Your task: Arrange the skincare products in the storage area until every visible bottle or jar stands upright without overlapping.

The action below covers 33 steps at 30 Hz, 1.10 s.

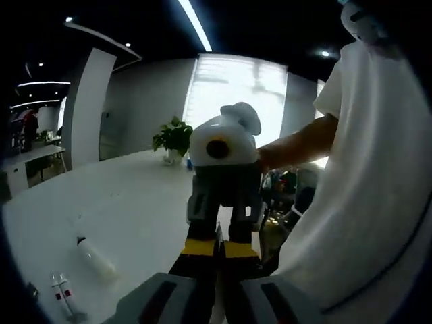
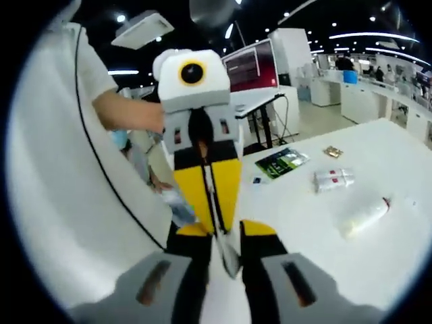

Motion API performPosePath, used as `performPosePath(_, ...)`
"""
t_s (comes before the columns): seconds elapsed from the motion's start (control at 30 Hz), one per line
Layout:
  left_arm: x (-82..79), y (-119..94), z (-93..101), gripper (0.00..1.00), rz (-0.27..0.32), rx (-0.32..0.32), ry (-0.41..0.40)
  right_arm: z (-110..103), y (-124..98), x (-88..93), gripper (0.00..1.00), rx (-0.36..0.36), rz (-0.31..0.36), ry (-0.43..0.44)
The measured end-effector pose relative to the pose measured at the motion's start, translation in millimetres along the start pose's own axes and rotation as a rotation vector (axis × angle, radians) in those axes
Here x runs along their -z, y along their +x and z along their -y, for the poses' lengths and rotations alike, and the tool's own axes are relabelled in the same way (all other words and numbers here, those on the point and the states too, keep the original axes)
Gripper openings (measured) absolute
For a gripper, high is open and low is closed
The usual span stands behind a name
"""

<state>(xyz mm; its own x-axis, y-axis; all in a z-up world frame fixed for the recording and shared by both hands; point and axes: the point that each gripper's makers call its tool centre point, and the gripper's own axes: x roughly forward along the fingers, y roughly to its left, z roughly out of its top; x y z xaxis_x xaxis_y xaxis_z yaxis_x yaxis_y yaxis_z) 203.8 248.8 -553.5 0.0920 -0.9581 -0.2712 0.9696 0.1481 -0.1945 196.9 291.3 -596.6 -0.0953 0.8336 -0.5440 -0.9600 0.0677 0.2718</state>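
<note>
My two grippers face each other tip to tip above a white table (image 1: 135, 196). The left gripper (image 1: 217, 248) is shut, its yellow tips pressed together with nothing between them. In the right gripper view the left gripper's yellow fingers (image 2: 206, 185) point into my right gripper (image 2: 226, 233), whose jaws stand a little apart on either side of those tips; I cannot tell whether they touch. A white bottle (image 1: 94, 256) (image 2: 364, 214) lies on its side on the table. Beside it lies a small clear container with red labels (image 1: 62, 293) (image 2: 333, 179).
A person in a white shirt (image 1: 364, 202) (image 2: 61, 169) stands close against the table edge. A green packet (image 2: 282, 160) and a small gold item (image 2: 332, 151) lie on the table. A potted plant (image 1: 174, 138) stands at the far end. Desks and monitors (image 2: 250, 67) are behind.
</note>
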Motion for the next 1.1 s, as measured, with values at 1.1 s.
performPosePath(1.1, 26.5, -6, 8.6, 0.03, -0.009, -0.09, 0.039, -5, 5, 31.1, 0.08, 0.005, -0.534, -0.301)
